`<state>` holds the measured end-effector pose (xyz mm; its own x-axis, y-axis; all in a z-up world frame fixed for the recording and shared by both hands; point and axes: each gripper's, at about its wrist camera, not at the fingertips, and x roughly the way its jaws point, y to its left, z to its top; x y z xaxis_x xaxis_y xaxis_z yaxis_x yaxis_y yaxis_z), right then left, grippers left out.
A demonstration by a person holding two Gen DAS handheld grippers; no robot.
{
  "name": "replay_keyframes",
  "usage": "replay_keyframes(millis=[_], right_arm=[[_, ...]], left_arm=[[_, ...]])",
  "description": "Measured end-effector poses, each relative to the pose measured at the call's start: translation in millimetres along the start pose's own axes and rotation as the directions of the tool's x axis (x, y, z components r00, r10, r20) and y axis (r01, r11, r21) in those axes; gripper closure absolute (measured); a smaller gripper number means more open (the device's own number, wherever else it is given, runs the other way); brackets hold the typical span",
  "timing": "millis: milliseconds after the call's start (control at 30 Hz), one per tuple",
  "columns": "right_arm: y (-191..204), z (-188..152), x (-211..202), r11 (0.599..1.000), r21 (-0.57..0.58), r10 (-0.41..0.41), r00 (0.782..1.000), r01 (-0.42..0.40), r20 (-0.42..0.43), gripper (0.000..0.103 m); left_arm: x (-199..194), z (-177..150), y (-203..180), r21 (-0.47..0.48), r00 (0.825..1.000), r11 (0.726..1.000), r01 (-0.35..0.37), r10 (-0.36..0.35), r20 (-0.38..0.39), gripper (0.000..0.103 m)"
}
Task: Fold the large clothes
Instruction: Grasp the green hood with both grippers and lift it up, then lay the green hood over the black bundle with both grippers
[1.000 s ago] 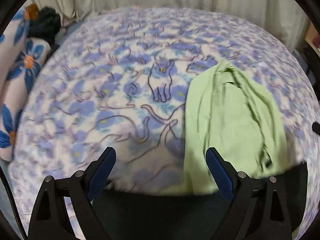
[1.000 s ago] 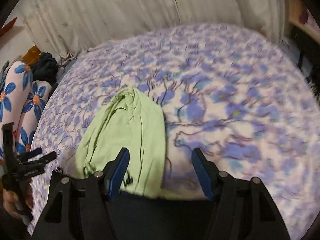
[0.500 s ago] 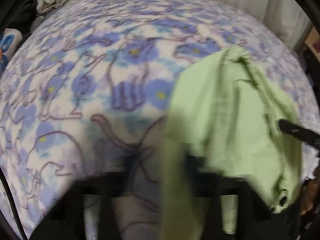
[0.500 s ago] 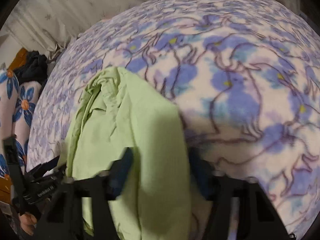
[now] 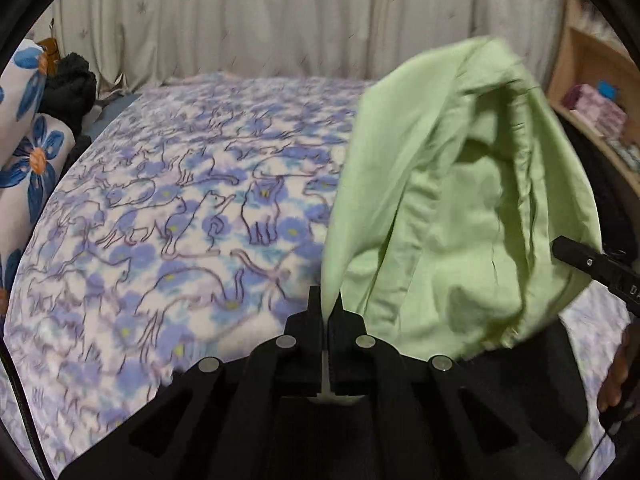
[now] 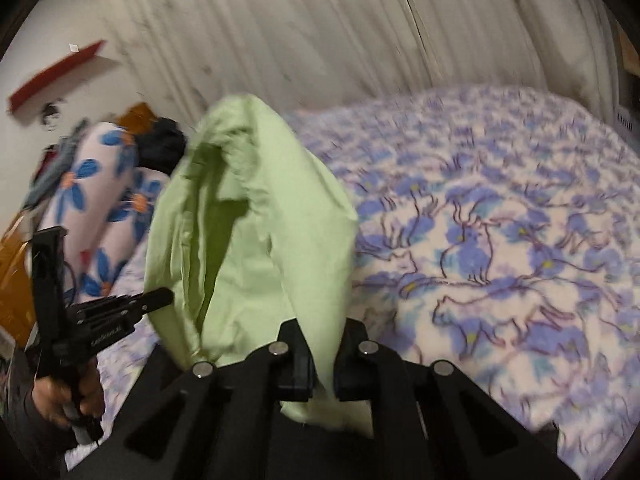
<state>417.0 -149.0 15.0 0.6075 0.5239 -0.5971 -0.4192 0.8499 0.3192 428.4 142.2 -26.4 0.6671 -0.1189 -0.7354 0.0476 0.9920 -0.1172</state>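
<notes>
1. Both tongs are pinching the green garment point(image 5: 460, 208): left gripper point(image 5: 326, 316) on its near-left edge, right gripper point(image 6: 322, 364) on a thicker fold.
2. Garment's lifted off the cat-print blanket point(image 5: 168, 216), hanging above its near edge, still bunched.
3. Imo keep both pinches level & pull apart so it opens flat b4 laying it down.
4. Long axis runs from the grippers away toward the curtain point(image 5: 260, 20); far end's curling over.

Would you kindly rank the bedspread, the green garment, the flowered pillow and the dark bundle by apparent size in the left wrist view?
1. Bedspread
2. Green garment, though nearness to the camera enlarges it
3. Flowered pillow, partly cut off
4. Dark bundle
</notes>
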Motion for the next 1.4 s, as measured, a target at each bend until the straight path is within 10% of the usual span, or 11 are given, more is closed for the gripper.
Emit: replay_keyframes(millis=[233, 567, 900, 1033, 1400], right_arm=[[26.4, -80.8, -71.1, 0.998, -0.061, -0.002, 1.000, 0.002, -0.011, 0.094], [19.8, -193.9, -60.7, 0.988, -0.056, -0.153, 0.945, 0.143, -0.289, 0.089], [36.5, -215.0, -122.1, 0.990, -0.013, -0.139, 0.949, 0.142, -0.284, 0.069], [49.8, -207.8, -152.5, 0.993, -0.021, -0.122, 0.961, 0.120, -0.247, 0.068], [89.7, -205.2, -207.9, 0.999, -0.033, -0.036, 0.976, 0.029, -0.214, 0.057]], left_arm=[[-67.4, -93.1, 17.6, -0.051, 0.998, 0.997, 0.062, -0.064, -0.027, 0.103], [-61.3, -215.5, 26.1, -0.106, 0.960, 0.994, 0.001, -0.031, -0.277, 0.095], [-115.6, -229.9, 2.0, -0.082, 0.963, 0.996, 0.040, -0.060, -0.263, 0.075], [-141.8, -228.6, -10.3, -0.057, 0.968, 0.998, 0.038, -0.051, -0.244, 0.049], [-184.7, -235.2, -25.2, -0.084, 0.965, 0.989, 0.120, -0.136, -0.225, 0.046]])
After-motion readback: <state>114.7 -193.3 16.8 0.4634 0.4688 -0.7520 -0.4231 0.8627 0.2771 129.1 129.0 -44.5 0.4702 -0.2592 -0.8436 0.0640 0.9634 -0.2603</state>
